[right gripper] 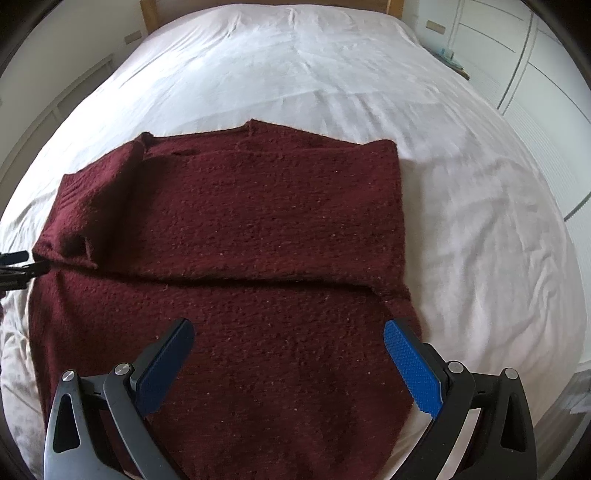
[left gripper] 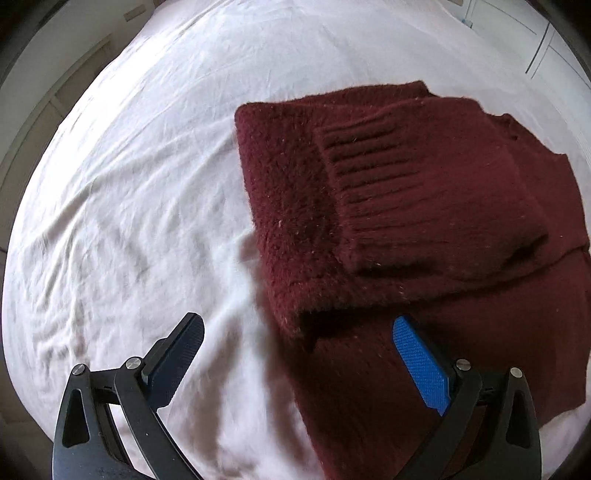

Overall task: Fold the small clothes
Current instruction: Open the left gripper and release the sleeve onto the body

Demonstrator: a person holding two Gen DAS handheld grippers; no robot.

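Observation:
A dark red knitted sweater (right gripper: 236, 229) lies on the white bed sheet (right gripper: 332, 74), its top part folded down over the body. In the left wrist view the sweater (left gripper: 406, 206) shows a sleeve with a ribbed cuff (left gripper: 376, 173) folded across it. My left gripper (left gripper: 299, 328) is open and empty, above the sweater's left edge. My right gripper (right gripper: 288, 332) is open and empty, above the sweater's lower part. The left gripper's tip (right gripper: 18, 266) shows at the left edge of the right wrist view.
The wrinkled white sheet (left gripper: 122, 206) covers the bed all around the sweater. A wooden headboard (right gripper: 147, 14) stands at the far end. White wardrobe doors (right gripper: 517, 55) are on the right, a wall with panels (right gripper: 55, 92) on the left.

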